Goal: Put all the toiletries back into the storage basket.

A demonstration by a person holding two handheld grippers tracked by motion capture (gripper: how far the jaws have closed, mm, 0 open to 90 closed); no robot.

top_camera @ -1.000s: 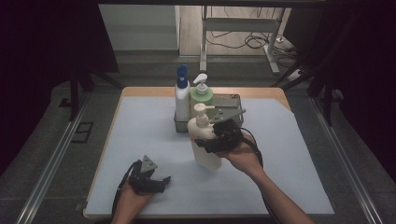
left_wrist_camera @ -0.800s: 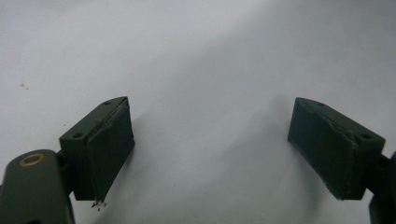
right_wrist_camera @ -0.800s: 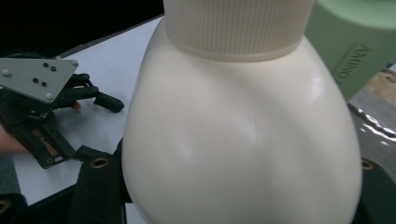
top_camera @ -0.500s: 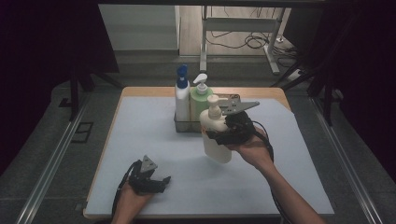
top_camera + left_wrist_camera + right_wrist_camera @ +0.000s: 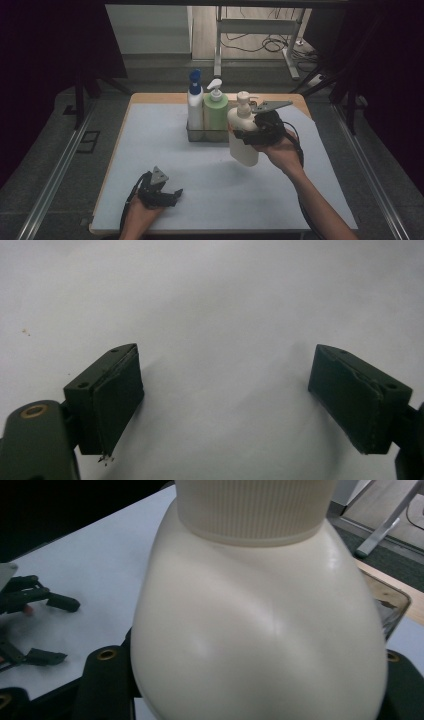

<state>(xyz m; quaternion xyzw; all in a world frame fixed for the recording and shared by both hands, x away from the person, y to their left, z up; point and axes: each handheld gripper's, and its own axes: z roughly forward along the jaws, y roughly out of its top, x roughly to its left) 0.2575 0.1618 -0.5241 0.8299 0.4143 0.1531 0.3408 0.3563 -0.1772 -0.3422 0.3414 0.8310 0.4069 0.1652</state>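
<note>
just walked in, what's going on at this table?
A person works with a gripper in each hand. The right gripper is clamped on a cream pump bottle, holding it tilted above the white mat, right beside the metal basket that holds a blue-capped bottle and a green pump bottle. The left gripper rests near the front edge, jaws open, holding nothing.
</note>
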